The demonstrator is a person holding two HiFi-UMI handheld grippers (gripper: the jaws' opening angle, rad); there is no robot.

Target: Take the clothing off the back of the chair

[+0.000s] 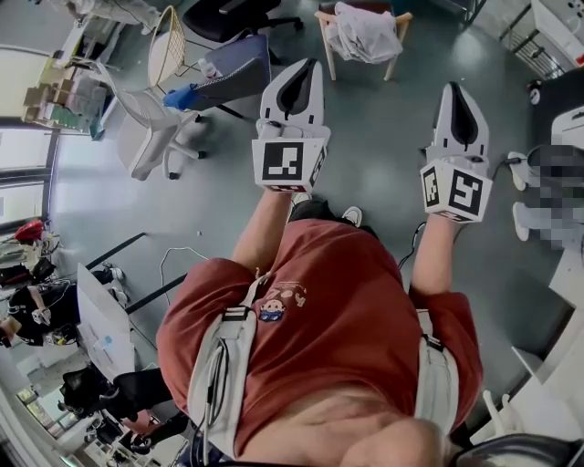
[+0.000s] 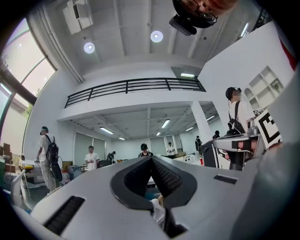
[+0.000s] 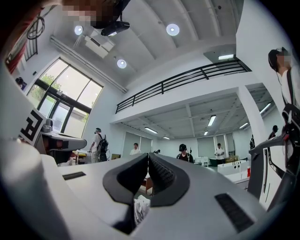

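Observation:
A white garment [image 1: 363,33] hangs over the back of a wooden chair [image 1: 325,38] at the top of the head view, some way ahead across the floor. My left gripper [image 1: 304,66] points toward it, jaws together with nothing between them. My right gripper [image 1: 453,88] is held level with it further right, also shut and empty. In the left gripper view the jaws [image 2: 151,158] meet at the tip, and a bit of the white garment [image 2: 158,213] shows in the gap below them. In the right gripper view the closed jaws [image 3: 148,155] frame the same white garment [image 3: 139,209].
A grey office chair [image 1: 234,75] with a blue item [image 1: 180,96] on it and a white mesh chair [image 1: 151,128] stand to the left of my path. A black chair [image 1: 228,16] is at the top. A desk [image 1: 568,137] lies to the right. Several people stand far off.

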